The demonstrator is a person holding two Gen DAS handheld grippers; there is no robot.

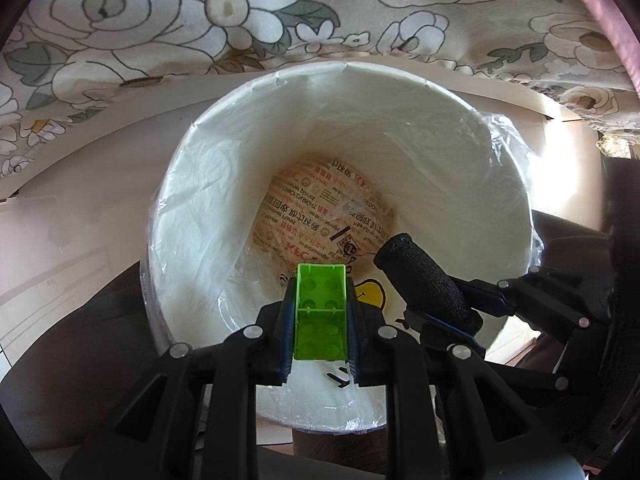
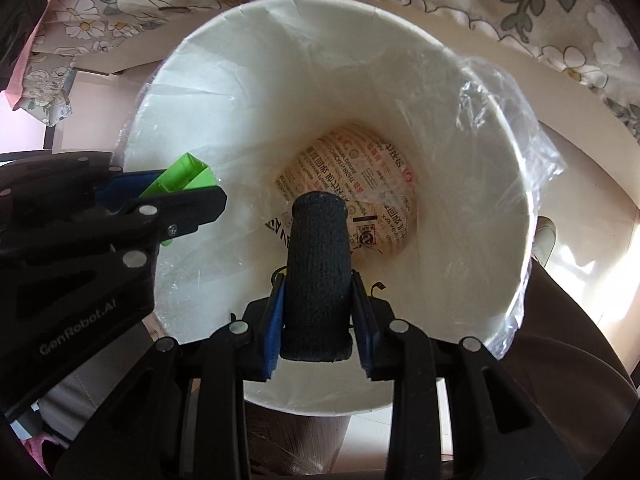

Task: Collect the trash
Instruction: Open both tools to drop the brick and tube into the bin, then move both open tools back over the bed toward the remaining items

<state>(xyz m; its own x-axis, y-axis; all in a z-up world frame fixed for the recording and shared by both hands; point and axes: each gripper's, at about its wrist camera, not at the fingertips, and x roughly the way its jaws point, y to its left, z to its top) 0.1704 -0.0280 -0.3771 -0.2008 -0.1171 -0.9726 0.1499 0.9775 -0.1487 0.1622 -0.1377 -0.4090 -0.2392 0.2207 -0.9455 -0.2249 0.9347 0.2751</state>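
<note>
A white paper bucket [image 1: 440, 128] lined with clear plastic stands below both grippers, with printed KFC paper [image 1: 320, 208] at its bottom. My left gripper [image 1: 320, 312] is shut on a green toy brick [image 1: 320, 312] and holds it over the bucket's mouth. My right gripper [image 2: 318, 300] is shut on a black foam cylinder [image 2: 318, 272], also over the mouth. In the left wrist view the right gripper [image 1: 436, 304] and the cylinder [image 1: 424, 280] come in from the right. In the right wrist view the left gripper [image 2: 176, 196] and the brick [image 2: 180, 176] come in from the left. The bucket [image 2: 460, 120] fills that view.
A floral cloth [image 1: 200, 20] hangs behind the bucket, above a pale surface [image 1: 100, 128]. Loose clear liner plastic [image 2: 532, 128] bulges over the bucket's right rim. Dark furniture [image 2: 560, 360] lies at lower right.
</note>
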